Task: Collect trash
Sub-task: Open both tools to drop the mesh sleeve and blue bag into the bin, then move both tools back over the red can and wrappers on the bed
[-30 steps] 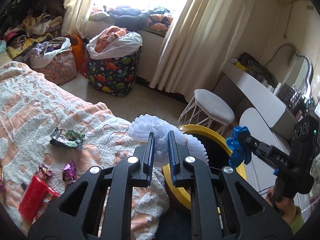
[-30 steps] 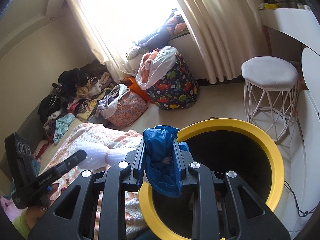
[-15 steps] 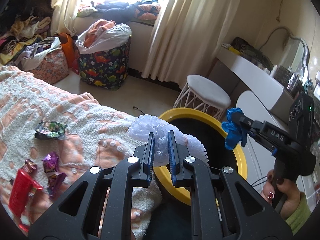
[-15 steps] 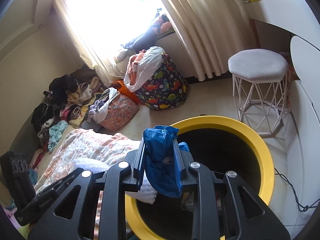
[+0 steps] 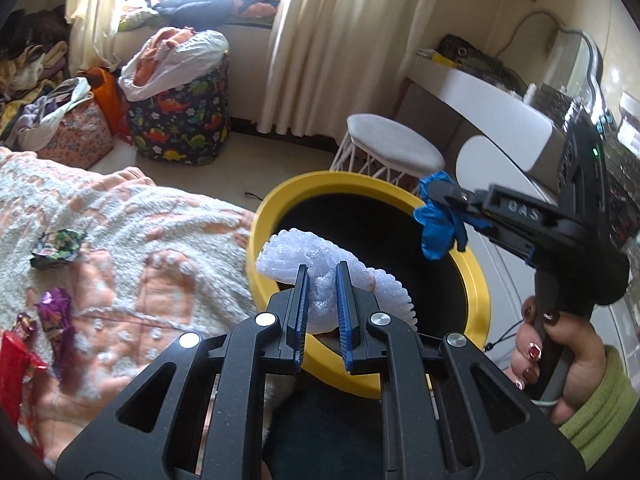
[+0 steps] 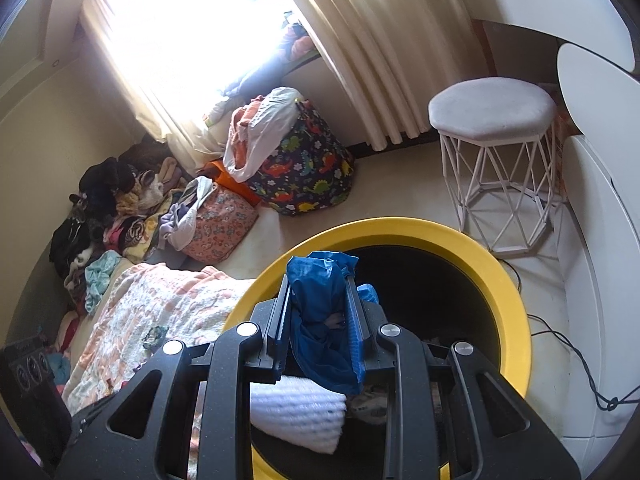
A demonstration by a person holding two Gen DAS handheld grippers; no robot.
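Note:
My left gripper (image 5: 322, 276) is shut on a white foam net wrapper (image 5: 304, 258) and holds it over the near rim of the yellow-rimmed black bin (image 5: 360, 186). The wrapper also shows in the right wrist view (image 6: 298, 412), below my right gripper. My right gripper (image 6: 318, 280) is shut on a crumpled blue plastic bag (image 6: 320, 320) above the bin's opening (image 6: 404, 228). In the left wrist view the right gripper (image 5: 444, 196) hangs the blue bag (image 5: 438, 228) over the bin's far right rim.
Snack wrappers lie on the orange-and-white blanket (image 5: 120, 220): a dark green one (image 5: 58, 248), a purple one (image 5: 54, 312) and a red one (image 5: 14, 364). A white stool (image 5: 394, 152), a dinosaur-print hamper (image 5: 180, 120) and a white desk (image 5: 480, 108) stand beyond the bin.
Both grippers have moved forward toward the bin, still holding their trash. The foam wrapper and the blue bag now sit over the bin's opening.

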